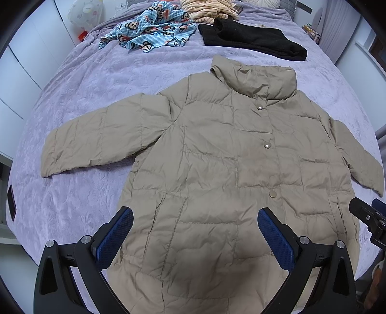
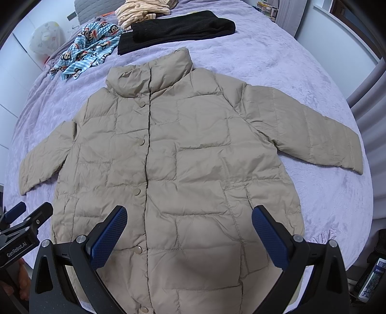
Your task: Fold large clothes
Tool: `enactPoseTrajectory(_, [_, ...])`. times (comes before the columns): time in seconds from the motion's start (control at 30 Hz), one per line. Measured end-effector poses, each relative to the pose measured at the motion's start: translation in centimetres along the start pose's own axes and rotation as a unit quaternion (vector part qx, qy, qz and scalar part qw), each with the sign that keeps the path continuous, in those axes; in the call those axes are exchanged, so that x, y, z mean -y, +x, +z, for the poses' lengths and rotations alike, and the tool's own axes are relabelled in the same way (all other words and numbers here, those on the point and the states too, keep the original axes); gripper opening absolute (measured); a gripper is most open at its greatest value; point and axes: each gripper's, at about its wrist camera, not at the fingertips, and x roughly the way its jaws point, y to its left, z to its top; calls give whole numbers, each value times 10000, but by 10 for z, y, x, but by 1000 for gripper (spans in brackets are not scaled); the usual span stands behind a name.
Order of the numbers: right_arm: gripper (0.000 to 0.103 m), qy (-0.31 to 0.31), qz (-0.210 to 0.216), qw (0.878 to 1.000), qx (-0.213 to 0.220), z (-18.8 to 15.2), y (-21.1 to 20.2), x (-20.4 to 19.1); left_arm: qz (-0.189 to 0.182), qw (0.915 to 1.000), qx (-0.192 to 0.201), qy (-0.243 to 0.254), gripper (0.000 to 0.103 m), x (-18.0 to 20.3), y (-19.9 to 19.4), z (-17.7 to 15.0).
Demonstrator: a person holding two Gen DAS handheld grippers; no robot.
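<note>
Your beige quilted puffer jacket [image 1: 217, 154] lies flat and face up on the lavender textured bedspread [image 1: 96, 79], snapped shut down the front, collar toward 12 o'clock and hem toward 6 o'clock. Both sleeves are spread out: in the left wrist view one sleeve reaches toward 9 o'clock and the other toward 3 o'clock, each angling down slightly toward its cuff.

Your left gripper [image 1: 195, 231] hangs above the lower front of the jacket with its blue-padded fingers [image 1: 115, 236] spread wide and nothing between them. Your right gripper [image 2: 189, 230] hangs over the lower front too, just right of the snap placket, its jaws equally wide and empty. Each gripper shows at the edge of the other's view: the right one at 3 o'clock in the left wrist view, the left one at 9 o'clock in the right wrist view.

Past the collar, toward 12 o'clock, a folded black knit garment [image 1: 251, 38] lies on the bed, near the jacket but apart from it. Left of that, around 11 o'clock, sits a crumpled blue striped fabric with a cartoon monkey print [image 1: 149, 31], and beside it, behind the black garment, a heap of cream and tan striped cloth [image 1: 207, 9].
</note>
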Motion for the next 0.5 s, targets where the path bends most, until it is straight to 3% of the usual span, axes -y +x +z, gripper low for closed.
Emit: enactPoseTrajectory(0.5, [103,-34,-14,10000,-15,-6,5,-8,-16,10000,-20,-21,103,-3,2,-3])
